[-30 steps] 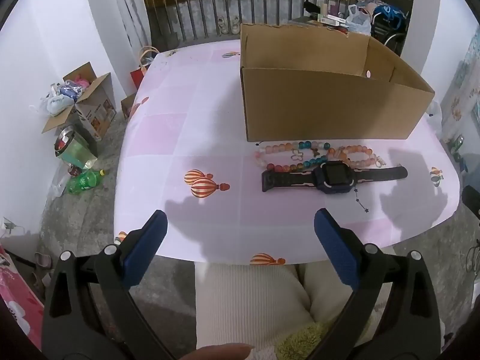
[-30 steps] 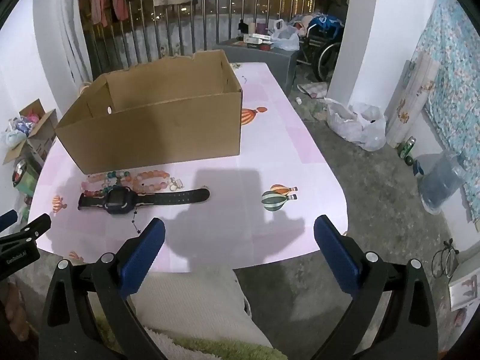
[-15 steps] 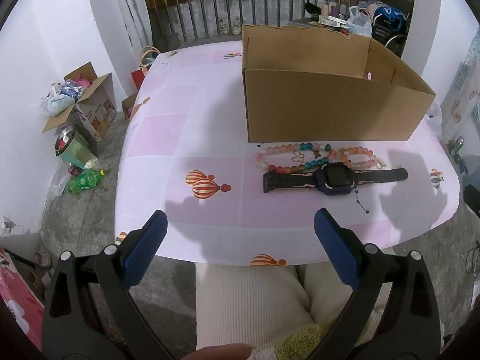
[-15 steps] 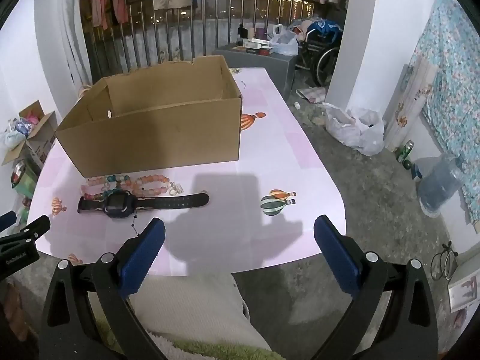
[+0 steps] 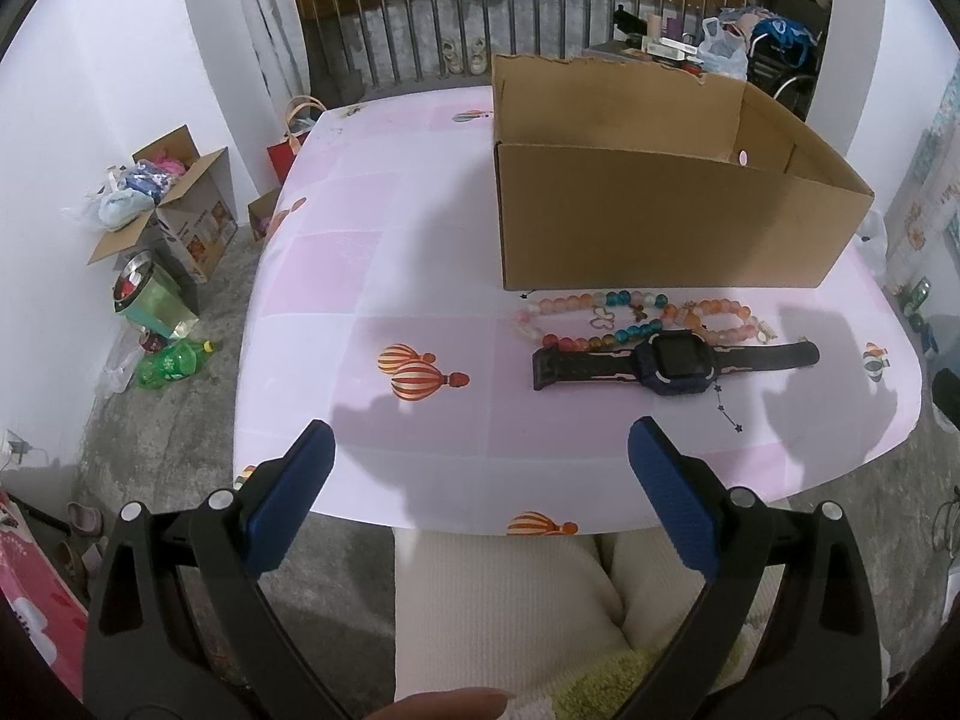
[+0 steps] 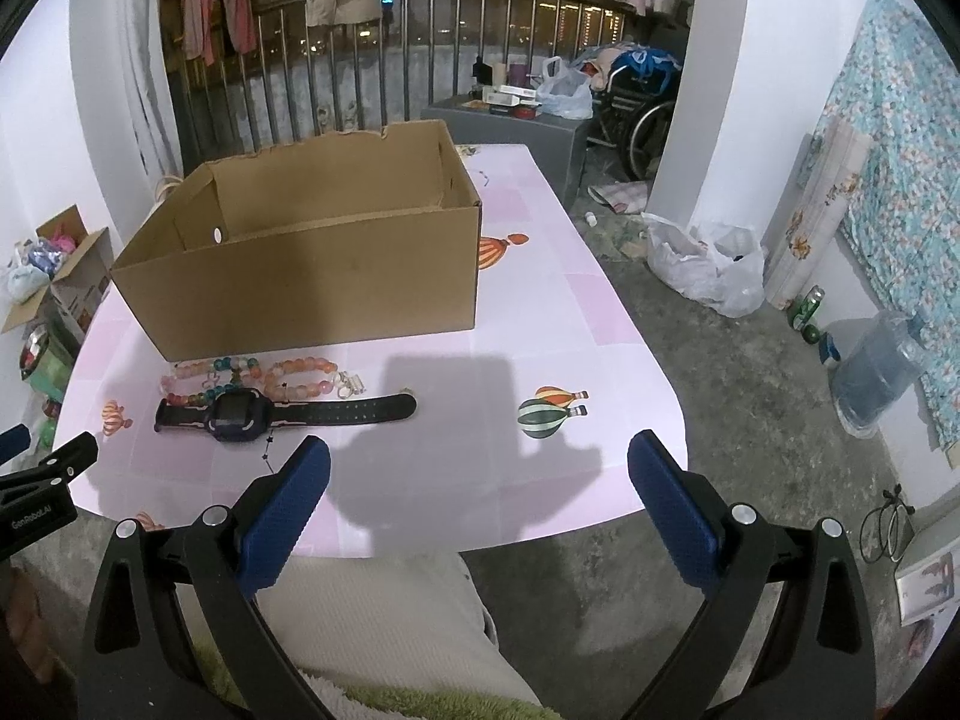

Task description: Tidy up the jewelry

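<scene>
Over the last second my view has barely shifted: both rigs have crept slightly upward, nothing on the pink balloon-print tabletop point(image 5: 372, 252) has been touched, so I judge the sorting not yet begun. My left hand-held gripper point(image 5: 480, 468) hangs over the near edge with its blue pads spread wide and nothing between them. Ahead and right of it lie the strands of pink, orange and teal glass beads point(image 5: 630, 315), touching the front wall of the open brown cardboard box point(image 5: 660, 222), with the dark-blue smartwatch on its black strap point(image 5: 675, 357) just in front of the beads. My right hand-held gripper point(image 6: 479, 471) is equally wide open and empty, right of the watch. The left half of the tabletop offers free room; the near edge drops to my lap, and the box wall crowds any reach at the beads.
</scene>
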A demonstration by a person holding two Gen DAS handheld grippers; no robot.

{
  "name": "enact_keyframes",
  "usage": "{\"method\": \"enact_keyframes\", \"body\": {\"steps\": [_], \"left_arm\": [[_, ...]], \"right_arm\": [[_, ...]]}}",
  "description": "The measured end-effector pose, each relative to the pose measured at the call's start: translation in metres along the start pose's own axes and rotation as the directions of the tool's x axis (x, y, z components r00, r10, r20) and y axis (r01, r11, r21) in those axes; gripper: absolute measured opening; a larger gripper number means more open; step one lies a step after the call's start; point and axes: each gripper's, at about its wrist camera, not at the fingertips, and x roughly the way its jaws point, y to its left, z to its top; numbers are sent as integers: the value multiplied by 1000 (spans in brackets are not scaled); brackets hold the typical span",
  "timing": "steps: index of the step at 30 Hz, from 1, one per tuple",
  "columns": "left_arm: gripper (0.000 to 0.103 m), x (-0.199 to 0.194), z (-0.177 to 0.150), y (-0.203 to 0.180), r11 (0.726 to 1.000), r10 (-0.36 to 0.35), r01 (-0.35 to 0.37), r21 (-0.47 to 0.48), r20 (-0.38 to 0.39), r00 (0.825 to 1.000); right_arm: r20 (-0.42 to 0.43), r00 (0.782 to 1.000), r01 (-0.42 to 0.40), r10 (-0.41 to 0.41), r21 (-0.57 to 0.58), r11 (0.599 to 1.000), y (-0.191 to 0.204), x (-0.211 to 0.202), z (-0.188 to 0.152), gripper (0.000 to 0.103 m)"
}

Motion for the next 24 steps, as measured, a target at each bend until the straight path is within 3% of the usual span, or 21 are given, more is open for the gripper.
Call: {"method": "enact_keyframes", "body": {"steps": [24], "left_arm": [[95, -1, -1, 0, 1000, 2, -2, -2, 7, 1000]], "right_arm": [[1, 1000, 1, -1, 0, 1000, 0, -1, 0, 97]]}}
